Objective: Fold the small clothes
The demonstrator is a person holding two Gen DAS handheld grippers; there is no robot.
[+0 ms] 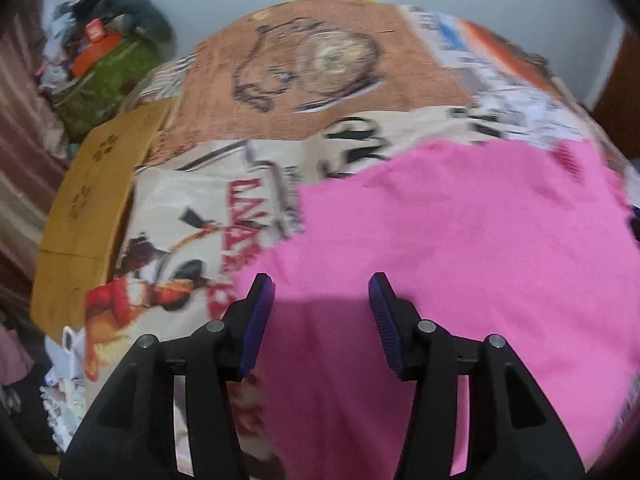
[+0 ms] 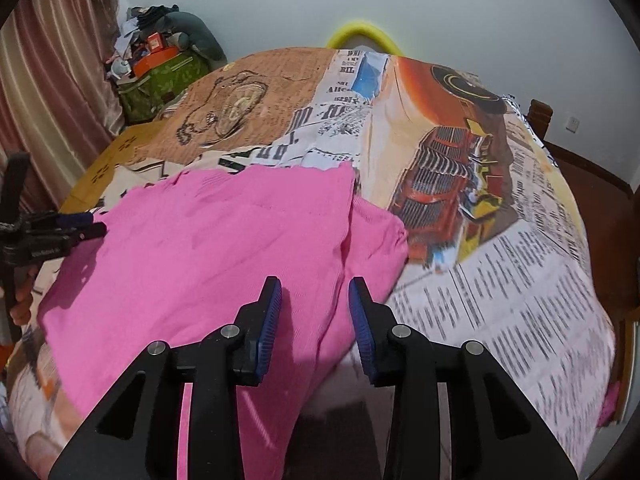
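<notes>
A pink garment (image 1: 460, 240) lies spread on a table covered with a printed cloth (image 1: 320, 92). My left gripper (image 1: 322, 284) is open and empty, its blue pads hovering over the garment's near left part. In the right wrist view the same pink garment (image 2: 208, 248) lies flat with one side folded over near its right edge. My right gripper (image 2: 315, 286) is open and empty above the garment's right near part. The left gripper (image 2: 86, 226) also shows there at the garment's far left edge.
The printed cloth (image 2: 500, 248) covers the table to its right edge. A yellow-brown board (image 1: 92, 216) lies at the table's left. A pile of bags and clutter (image 2: 160, 68) stands by the curtain at back left. A wooden chair (image 2: 540, 116) stands at right.
</notes>
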